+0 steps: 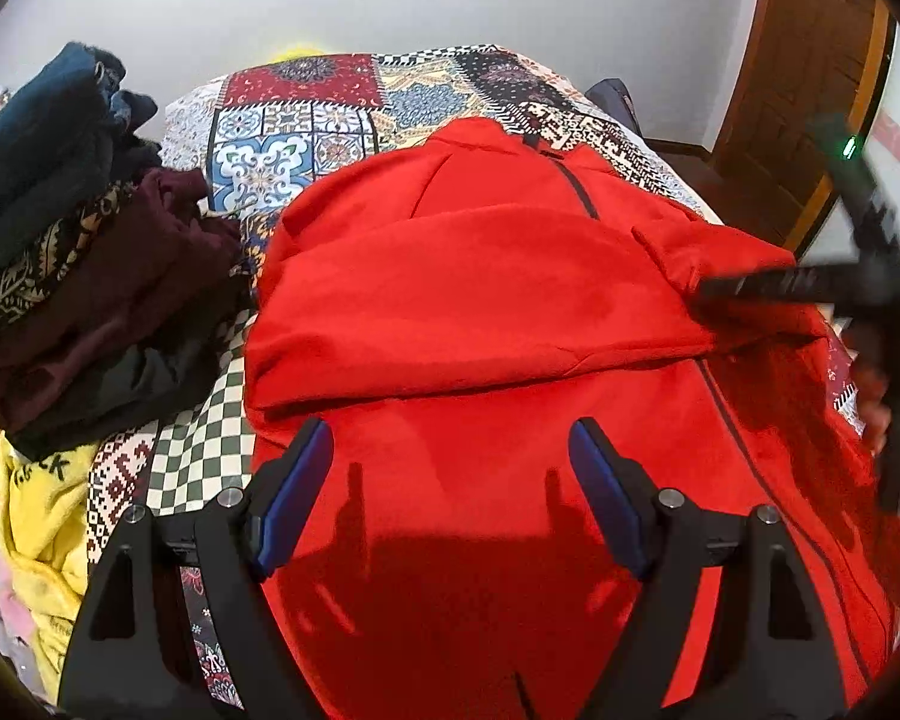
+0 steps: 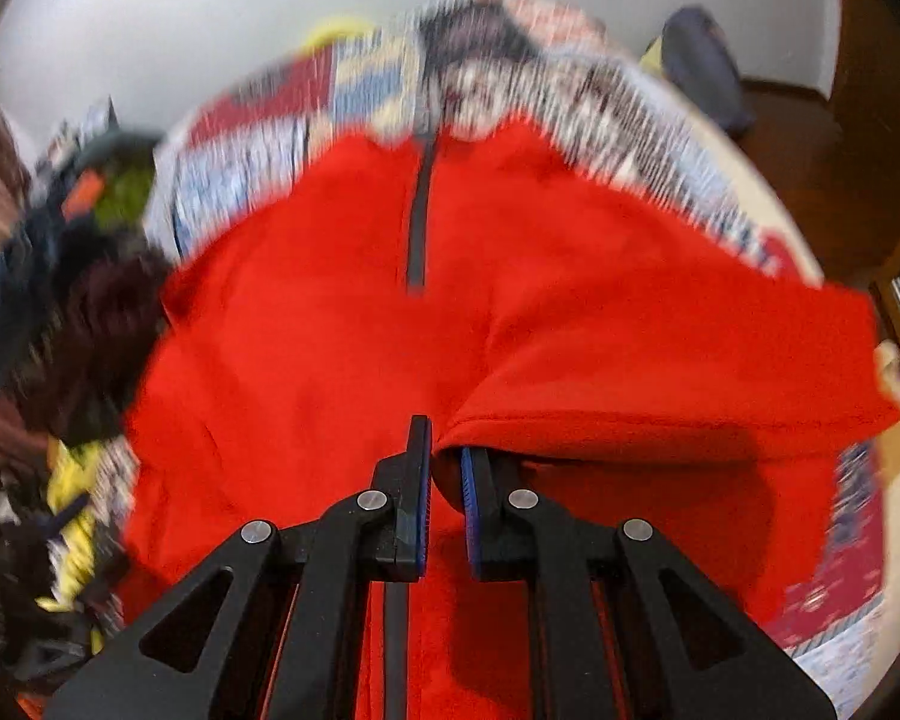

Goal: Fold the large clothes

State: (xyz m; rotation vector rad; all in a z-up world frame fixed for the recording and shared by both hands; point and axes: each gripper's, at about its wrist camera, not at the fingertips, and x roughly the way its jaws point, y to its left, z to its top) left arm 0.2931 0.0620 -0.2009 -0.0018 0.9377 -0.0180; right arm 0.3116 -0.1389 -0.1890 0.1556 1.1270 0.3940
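Big red fleece jacket (image 1: 480, 300) spread on patchwork-quilt bed (image 1: 306, 120). Left gripper (image 1: 450, 468) above it, jaws wide apart. Right gripper (image 2: 446, 468), jaws clamped on red sleeve.

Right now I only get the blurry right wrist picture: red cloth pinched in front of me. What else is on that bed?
Observer: A heap of dark clothes lies left of the red jacket, on the patchwork bedspread.
Operator: Where's the other tool?
Observer: The left gripper hangs over the jacket's near part, fingers wide apart, holding nothing.
Operator: And mine, from there?
Observer: The right gripper shows as a dark blur at the sleeve, lying folded across the jacket.
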